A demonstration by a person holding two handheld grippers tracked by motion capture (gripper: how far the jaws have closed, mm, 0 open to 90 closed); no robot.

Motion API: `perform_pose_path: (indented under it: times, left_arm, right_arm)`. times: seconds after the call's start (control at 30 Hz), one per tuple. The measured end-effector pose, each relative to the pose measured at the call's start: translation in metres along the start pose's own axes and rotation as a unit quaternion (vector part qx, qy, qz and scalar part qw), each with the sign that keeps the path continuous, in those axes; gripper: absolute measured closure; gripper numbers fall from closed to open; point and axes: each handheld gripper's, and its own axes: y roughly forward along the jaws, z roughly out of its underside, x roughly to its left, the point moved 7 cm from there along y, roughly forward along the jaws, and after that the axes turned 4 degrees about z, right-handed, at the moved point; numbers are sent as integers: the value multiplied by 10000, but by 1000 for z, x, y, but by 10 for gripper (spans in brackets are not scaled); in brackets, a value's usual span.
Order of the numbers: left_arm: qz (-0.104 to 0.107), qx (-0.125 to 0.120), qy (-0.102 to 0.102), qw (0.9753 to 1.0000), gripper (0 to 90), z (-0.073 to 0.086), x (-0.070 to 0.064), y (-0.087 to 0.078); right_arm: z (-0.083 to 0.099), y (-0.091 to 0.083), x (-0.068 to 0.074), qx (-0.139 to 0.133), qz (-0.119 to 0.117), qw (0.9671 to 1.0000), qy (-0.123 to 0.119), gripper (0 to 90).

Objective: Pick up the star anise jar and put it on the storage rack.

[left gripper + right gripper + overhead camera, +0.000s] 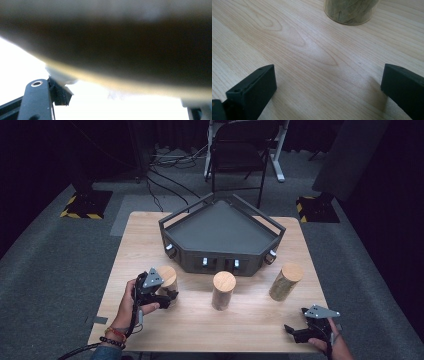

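The left gripper [167, 296] has its jaws round the upright left log [167, 279]; the right gripper [299, 330], jaws apart, idles far off.

Grey carpeted floor [45, 255]; black folding chair [239, 150] placed behind table; cables [165, 175] strewn; hazard-striped bases [85, 204] seen; surroundings dark.

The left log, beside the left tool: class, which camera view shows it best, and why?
The high view: the left log stands upright on the table, whole, with the left tool around it. The left gripper view gives a blurred close-up of its curved side.
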Motion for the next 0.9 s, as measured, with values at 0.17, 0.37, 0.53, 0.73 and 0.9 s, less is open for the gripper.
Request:
perform_pose_path:
  times: [0.17,0.37,0.53,0.73,0.9]
  left_arm:
    - [-126,41,56,9999,247,-15,6,-5]
    - [-179,-49,83,9998,247,-31,10,-12]
    - [-180,-137,88,9997,247,-42,12,-16]
    - [-206,-157,133,9996,247,-57,14,-19]
    - [-258,-192,143,9994,247,-72,17,-24]
  right_arm:
    - [0,0,0,0,2,10000,1,0]
    - [0,0,0,0,3,10000,1,0]
    - [0,0,0,-1,3,10000,0,0]
    - [0,0,0,1,3,10000,1,0]
    - [0,0,0,0,3,10000,2,0]
